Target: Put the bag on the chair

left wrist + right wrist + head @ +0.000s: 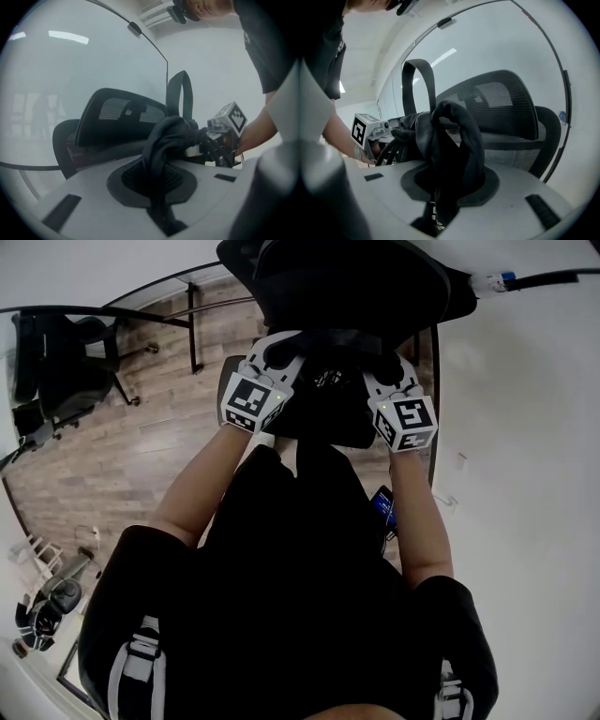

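Observation:
In the head view a black bag (328, 404) hangs between my two grippers, in front of the person's body. My left gripper (272, 367) is shut on the bag's black fabric (161, 145), which bunches up out of its jaws. My right gripper (389, 381) is likewise shut on a fold of the bag (450, 150). A strap loop (180, 93) stands up above the bag. The black mesh-backed office chair (347, 277) is just beyond the bag; its backrest (117, 117) fills the middle of both gripper views (501, 108). Each gripper's marker cube shows in the other's view.
A second black office chair (66, 371) stands at the far left on the wooden floor (122, 456). A dark desk frame (192, 324) is behind it. A white wall (525, 474) runs along the right. Small items (42, 610) lie at the lower left.

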{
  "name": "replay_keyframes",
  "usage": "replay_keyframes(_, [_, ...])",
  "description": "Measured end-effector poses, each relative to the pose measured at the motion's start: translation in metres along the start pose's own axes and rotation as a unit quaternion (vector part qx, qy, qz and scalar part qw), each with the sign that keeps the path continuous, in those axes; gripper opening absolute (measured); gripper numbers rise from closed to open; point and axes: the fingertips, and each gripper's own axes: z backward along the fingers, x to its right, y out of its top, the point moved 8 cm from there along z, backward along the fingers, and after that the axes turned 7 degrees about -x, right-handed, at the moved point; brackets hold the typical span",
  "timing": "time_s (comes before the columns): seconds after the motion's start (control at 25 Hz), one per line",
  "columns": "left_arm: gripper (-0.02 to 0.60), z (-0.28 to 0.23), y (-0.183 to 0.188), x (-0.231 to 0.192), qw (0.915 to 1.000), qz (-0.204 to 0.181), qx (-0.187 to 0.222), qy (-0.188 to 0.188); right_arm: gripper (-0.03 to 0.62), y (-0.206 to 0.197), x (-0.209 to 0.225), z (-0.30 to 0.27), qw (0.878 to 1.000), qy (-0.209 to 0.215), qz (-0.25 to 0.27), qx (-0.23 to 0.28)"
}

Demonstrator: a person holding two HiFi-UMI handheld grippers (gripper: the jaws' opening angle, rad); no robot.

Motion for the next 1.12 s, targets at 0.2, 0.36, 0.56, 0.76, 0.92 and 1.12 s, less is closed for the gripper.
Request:
replay_keyframes(0.2, [0.034,-0.029,-0.020,-0.006,0.9997,0.015,-0.017,0.003,0.098,-0.020,0.022,-0.021,1.000,0.005,-0.011,-0.019])
replay_keyframes(0.36, [0.034,-0.051,-0.039,-0.008,0.9994,0.020,-0.028,0.007,0.097,-0.037,0.037,-0.034,0.999,0.006,-0.021,-0.035])
replay_keyframes(0.56, [0.034,-0.069,-0.064,-0.014,0.9983,0.026,-0.051,0.011,0.097,-0.060,0.048,-0.054,0.998,0.009,-0.030,-0.052])
replay_keyframes(0.76, [0.034,-0.084,-0.093,-0.015,0.9963,0.028,-0.078,0.020,0.097,-0.085,0.055,-0.069,0.996,0.009,-0.036,-0.075])
replay_keyframes(0.92, [0.034,-0.096,-0.111,-0.017,0.9951,0.022,-0.092,0.031,0.097,-0.101,0.060,-0.081,0.995,0.008,-0.044,-0.086])
replay_keyframes(1.12, [0.034,-0.112,-0.116,-0.026,0.9953,0.034,-0.085,0.030,0.097,-0.108,0.071,-0.096,0.996,0.008,-0.054,-0.075])
